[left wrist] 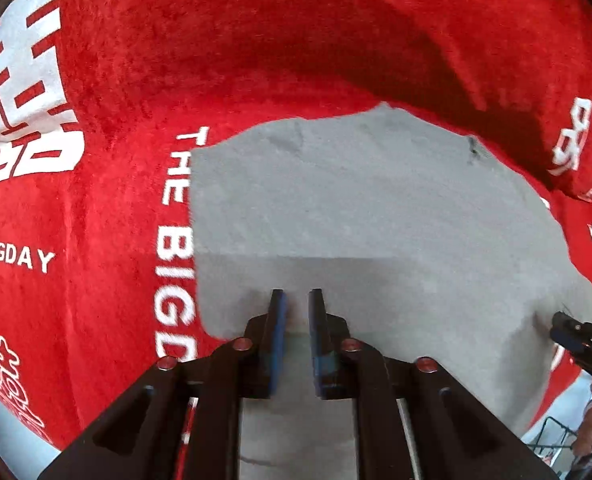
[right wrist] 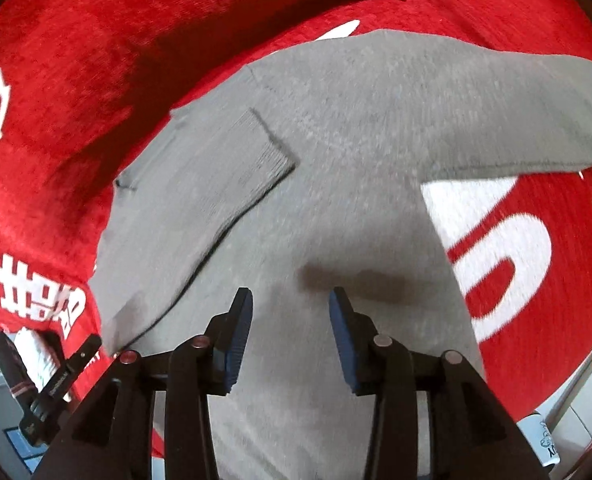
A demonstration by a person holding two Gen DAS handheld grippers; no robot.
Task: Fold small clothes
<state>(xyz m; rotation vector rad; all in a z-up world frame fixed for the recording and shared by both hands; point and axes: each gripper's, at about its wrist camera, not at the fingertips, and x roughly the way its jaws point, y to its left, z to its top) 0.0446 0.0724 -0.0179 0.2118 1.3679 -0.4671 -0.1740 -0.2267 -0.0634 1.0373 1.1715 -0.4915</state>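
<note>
Blue-padded, the left claw [left wrist: 296, 340] stands a little open with nothing between its pads; the right claw [right wrist: 292, 340] gapes wider, likewise empty — both hang just over the grey knitted garment [right wrist: 336, 160]. It lies flat on the red plush printed cloth [left wrist: 116, 120], one sleeve [right wrist: 216, 184] folded across, the other stretched far right. Risk: pinching the cloth too — it would drag the fold askew.

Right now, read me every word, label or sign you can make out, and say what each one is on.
"THE BIGDAY": white print on the red cloth.
"THE BIG…": same cloth, rest hidden under the grey sweater.
Large white Chinese-style characters: red cloth; I cannot read them.
Lettering on a mug: too small.
Grey sweater: no text.
</note>
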